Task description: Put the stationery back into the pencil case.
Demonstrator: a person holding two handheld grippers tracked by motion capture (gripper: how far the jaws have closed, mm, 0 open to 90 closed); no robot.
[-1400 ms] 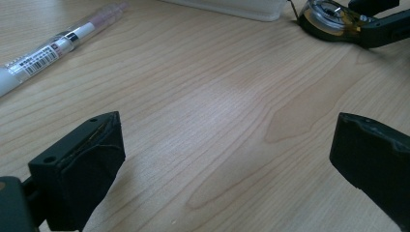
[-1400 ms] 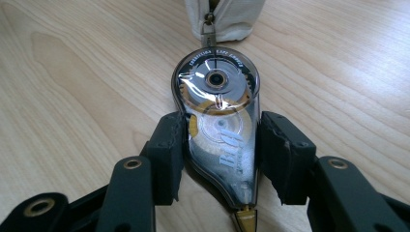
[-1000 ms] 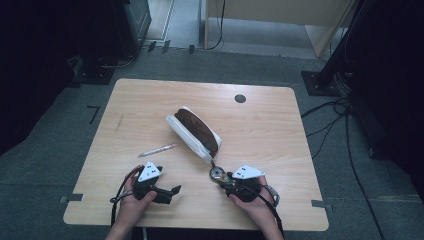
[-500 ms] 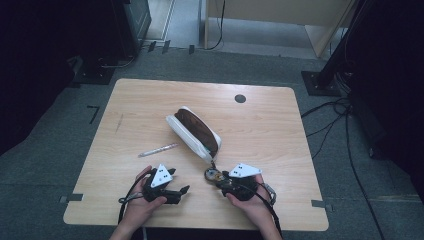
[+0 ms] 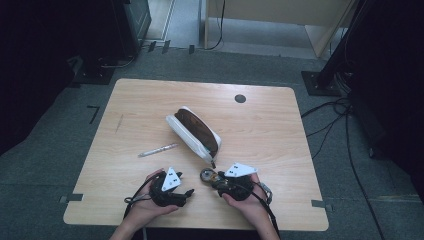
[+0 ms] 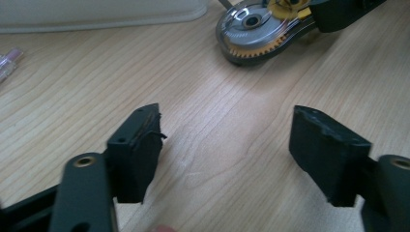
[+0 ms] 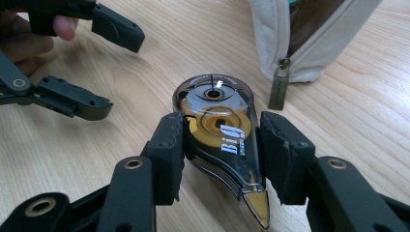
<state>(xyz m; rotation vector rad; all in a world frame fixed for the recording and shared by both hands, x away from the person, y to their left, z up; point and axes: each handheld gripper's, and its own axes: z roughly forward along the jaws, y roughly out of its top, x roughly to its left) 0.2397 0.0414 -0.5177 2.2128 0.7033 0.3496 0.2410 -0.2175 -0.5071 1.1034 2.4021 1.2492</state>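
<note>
The right gripper (image 7: 220, 159) pinches a correction tape dispenser (image 7: 220, 133) flat on the desk (image 5: 280, 130), at about five o'clock from the pencil case (image 5: 194, 131), whose zip stands open. The left gripper (image 6: 227, 150), empty, has just been narrowing its jaws, still spread. The dispenser is secured; stowing it looks left to do, and the pen (image 5: 157, 150) at the case's eight o'clock lies untouched
</note>
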